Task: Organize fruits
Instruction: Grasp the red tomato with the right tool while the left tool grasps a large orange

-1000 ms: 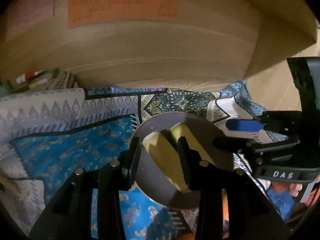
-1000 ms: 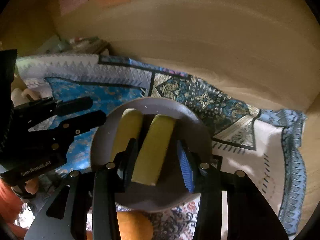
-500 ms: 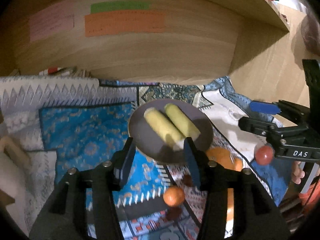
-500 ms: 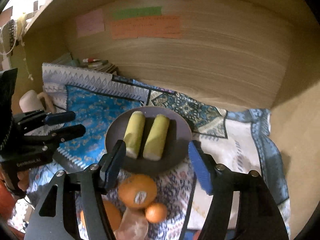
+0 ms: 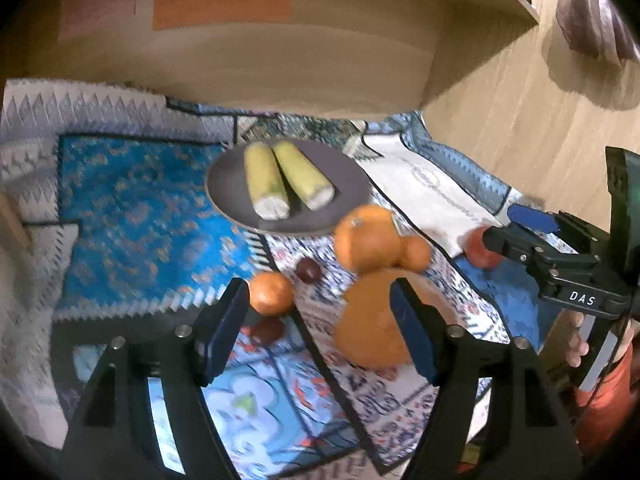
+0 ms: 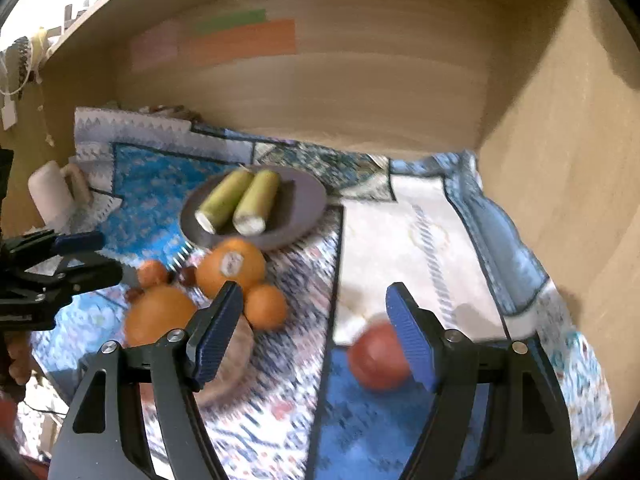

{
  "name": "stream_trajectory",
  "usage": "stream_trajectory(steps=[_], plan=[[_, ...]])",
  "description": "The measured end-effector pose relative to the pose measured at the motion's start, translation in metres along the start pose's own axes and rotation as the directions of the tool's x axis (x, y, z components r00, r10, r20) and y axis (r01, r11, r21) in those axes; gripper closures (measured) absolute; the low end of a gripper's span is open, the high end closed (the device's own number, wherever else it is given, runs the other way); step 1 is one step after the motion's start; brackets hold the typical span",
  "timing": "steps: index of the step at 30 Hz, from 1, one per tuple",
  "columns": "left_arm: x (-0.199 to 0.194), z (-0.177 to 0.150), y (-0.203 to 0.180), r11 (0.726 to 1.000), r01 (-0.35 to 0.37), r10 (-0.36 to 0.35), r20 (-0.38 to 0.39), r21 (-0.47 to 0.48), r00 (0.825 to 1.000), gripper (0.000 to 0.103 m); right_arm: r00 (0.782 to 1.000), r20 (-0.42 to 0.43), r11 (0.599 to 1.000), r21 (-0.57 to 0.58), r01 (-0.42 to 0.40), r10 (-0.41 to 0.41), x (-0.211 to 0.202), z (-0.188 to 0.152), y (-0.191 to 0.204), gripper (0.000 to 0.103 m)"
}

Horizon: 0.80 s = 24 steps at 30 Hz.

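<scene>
A grey plate [image 5: 348, 184] [image 6: 304, 200] holds two yellow-green corn pieces [image 5: 286, 178] [image 6: 236, 198] side by side. In front of it lie oranges: a big one [image 5: 366, 238] [image 6: 232, 266], a bigger one [image 5: 368, 320] [image 6: 158, 314], small ones [image 5: 272, 292] [image 6: 266, 306] and dark small fruits [image 5: 308, 270]. A red apple [image 6: 376, 356] [image 5: 480, 246] lies to the right. My left gripper [image 5: 318, 328] is open and empty above the oranges. My right gripper [image 6: 316, 332] is open and empty, left of the apple.
Patterned blue and white cloths [image 5: 136, 208] [image 6: 420, 240] cover the surface. Wooden walls close the back [image 6: 320, 92] and the right side [image 6: 560, 152]. A white mug [image 6: 52, 196] stands at the left. A pale round object [image 6: 236, 348] lies behind the right gripper's left finger.
Both grippers have let go of the corn pieces on the plate, opened wide and pulled back toward me. The oranges and the apple have come into view.
</scene>
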<state>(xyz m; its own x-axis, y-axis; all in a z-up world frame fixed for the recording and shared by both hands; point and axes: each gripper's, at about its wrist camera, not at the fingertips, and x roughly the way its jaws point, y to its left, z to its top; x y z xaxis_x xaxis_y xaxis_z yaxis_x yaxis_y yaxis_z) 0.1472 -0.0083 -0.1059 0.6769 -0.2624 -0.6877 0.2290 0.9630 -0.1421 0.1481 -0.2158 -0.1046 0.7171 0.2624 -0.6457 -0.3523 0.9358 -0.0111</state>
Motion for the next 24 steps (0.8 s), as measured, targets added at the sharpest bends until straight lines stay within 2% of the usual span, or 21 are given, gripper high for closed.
stream_trajectory(steps=[8, 18, 19, 22, 24], plan=[[0.014, -0.019, -0.024, 1.0, 0.007, -0.007, -0.032, -0.001, 0.999, 0.025, 0.999, -0.029, 0.999, 0.038, 0.016, -0.015, -0.004, -0.029, -0.021, 0.027], [0.036, -0.017, -0.03, 0.998, 0.031, -0.033, -0.056, -0.046, 0.998, 0.024, 0.999, -0.051, 1.0, 0.02, 0.005, -0.004, 0.003, -0.037, -0.027, 0.027], [0.037, -0.016, -0.03, 0.998, 0.036, -0.039, -0.057, -0.048, 0.998, 0.025, 0.999, -0.052, 1.0, 0.018, 0.007, -0.006, 0.005, -0.037, -0.027, 0.027], [0.042, -0.014, -0.031, 0.995, 0.082, -0.086, -0.065, -0.064, 0.994, 0.034, 0.998, -0.063, 1.0, 0.018, 0.011, -0.01, 0.011, -0.036, -0.03, 0.027], [0.043, -0.013, -0.031, 0.995, 0.08, -0.084, -0.06, -0.065, 0.995, 0.034, 0.997, -0.073, 1.0, 0.025, 0.006, -0.004, 0.015, -0.035, -0.031, 0.027]])
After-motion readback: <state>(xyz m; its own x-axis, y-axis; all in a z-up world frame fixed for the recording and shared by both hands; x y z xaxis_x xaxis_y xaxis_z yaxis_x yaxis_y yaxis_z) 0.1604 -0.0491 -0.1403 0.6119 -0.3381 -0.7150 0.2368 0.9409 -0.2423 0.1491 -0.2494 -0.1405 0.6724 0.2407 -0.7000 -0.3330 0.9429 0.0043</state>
